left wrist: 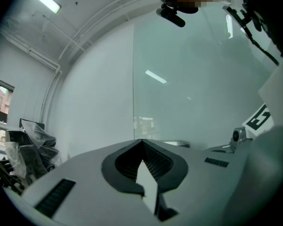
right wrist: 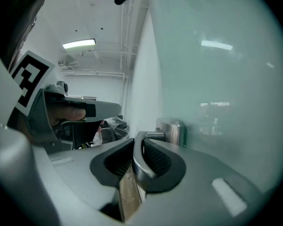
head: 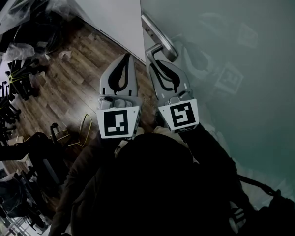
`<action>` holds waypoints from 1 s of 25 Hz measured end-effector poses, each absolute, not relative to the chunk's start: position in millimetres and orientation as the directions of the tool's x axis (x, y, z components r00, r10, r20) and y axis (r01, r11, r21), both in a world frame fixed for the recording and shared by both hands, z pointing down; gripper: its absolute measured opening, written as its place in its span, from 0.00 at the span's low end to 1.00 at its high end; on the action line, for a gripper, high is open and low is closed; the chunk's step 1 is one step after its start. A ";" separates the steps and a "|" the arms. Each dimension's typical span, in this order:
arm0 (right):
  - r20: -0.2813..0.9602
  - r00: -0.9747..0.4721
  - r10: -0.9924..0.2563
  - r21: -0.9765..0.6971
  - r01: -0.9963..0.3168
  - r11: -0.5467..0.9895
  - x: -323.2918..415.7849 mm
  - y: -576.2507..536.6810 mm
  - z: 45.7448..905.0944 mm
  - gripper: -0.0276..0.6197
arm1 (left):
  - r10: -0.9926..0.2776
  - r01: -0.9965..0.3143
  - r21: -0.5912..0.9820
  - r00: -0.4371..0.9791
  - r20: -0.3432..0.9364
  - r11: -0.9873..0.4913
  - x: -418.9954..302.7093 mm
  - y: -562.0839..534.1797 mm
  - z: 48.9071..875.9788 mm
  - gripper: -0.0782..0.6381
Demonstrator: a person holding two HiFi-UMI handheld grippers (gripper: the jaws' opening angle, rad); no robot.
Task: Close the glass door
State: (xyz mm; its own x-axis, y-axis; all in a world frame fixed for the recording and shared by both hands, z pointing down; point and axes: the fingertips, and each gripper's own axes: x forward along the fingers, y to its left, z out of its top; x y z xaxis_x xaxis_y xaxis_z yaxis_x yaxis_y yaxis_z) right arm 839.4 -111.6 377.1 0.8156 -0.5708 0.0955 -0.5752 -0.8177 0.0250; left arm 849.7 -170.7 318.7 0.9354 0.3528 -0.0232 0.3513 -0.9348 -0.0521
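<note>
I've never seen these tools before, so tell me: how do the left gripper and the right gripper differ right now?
The right gripper is clamped on the door handle; the left gripper is shut on nothing. The right gripper sits close against the glass door; the left gripper is beside it, farther from the glass. Both look alike and point the same way.

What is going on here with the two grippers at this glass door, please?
A person is working a frosted glass door with a gripper in each hand. The right gripper is clamped on the metal door handle, with the lever between its jaws. The left gripper hangs beside it over the wooden floor, jaws together and holding nothing. Whether the door is fully shut cannot be told from these views.
</note>
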 end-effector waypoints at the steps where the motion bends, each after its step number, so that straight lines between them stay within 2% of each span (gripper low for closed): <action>1: 0.090 0.818 -0.568 0.021 -0.572 -0.820 840.8 -111.5 376.9 0.13 | 0.354 0.353 -0.054 0.935 -0.022 -0.934 850.0 -169.5 318.9 0.10; 23: 0.146 0.764 -0.628 -0.030 -0.631 -0.775 825.8 -124.1 378.3 0.13 | 0.308 0.307 -0.049 0.951 -0.027 -0.951 833.1 -183.9 315.3 0.10; 25: 0.117 0.756 -0.645 -0.035 -0.645 -0.763 821.9 -132.4 374.0 0.13 | 0.304 0.302 -0.052 0.952 -0.036 -0.952 823.0 -190.4 316.9 0.10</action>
State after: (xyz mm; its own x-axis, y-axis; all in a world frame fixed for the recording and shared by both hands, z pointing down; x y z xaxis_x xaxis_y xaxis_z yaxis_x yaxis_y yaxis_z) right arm 821.9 -132.4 374.0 0.7555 -0.6445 0.1175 -0.6455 -0.7630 -0.0351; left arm 823.0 -190.4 316.9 0.9521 0.3037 -0.0358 0.3017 -0.9520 -0.0515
